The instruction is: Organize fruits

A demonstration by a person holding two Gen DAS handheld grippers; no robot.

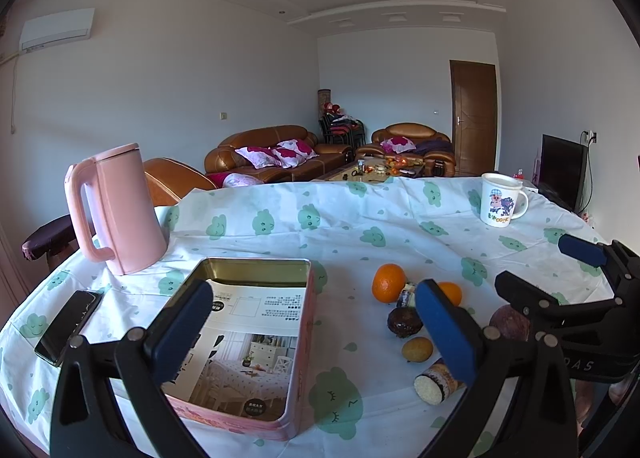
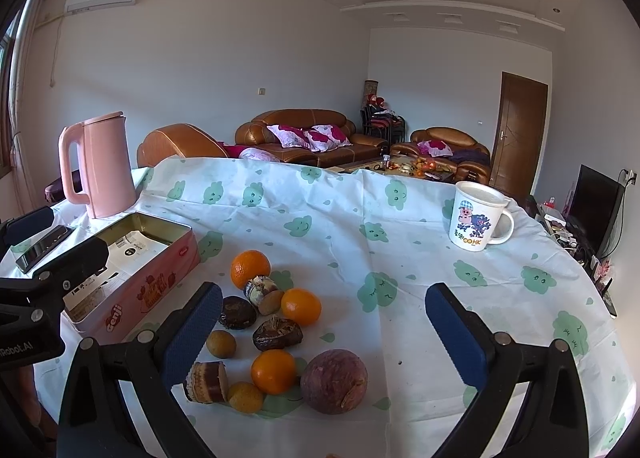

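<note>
A pile of fruit lies on the cloud-print tablecloth (image 2: 360, 226): three oranges (image 2: 250, 268) (image 2: 301, 306) (image 2: 273, 371), a purple passion fruit (image 2: 333, 381), dark wrinkled fruits (image 2: 277, 333), small yellow-brown fruits (image 2: 221, 343) and short cut stalk pieces (image 2: 206, 382). An open pink tin box (image 1: 244, 342) with a printed sheet inside stands left of the pile; it also shows in the right wrist view (image 2: 132, 282). My left gripper (image 1: 316, 334) is open and empty over the box's right edge. My right gripper (image 2: 324, 334) is open and empty above the pile.
A pink kettle (image 1: 116, 210) stands behind the box. A black phone (image 1: 68, 326) lies at the table's left edge. A white cartoon mug (image 2: 478, 222) stands at the far right. Sofas and a coffee table are beyond the table.
</note>
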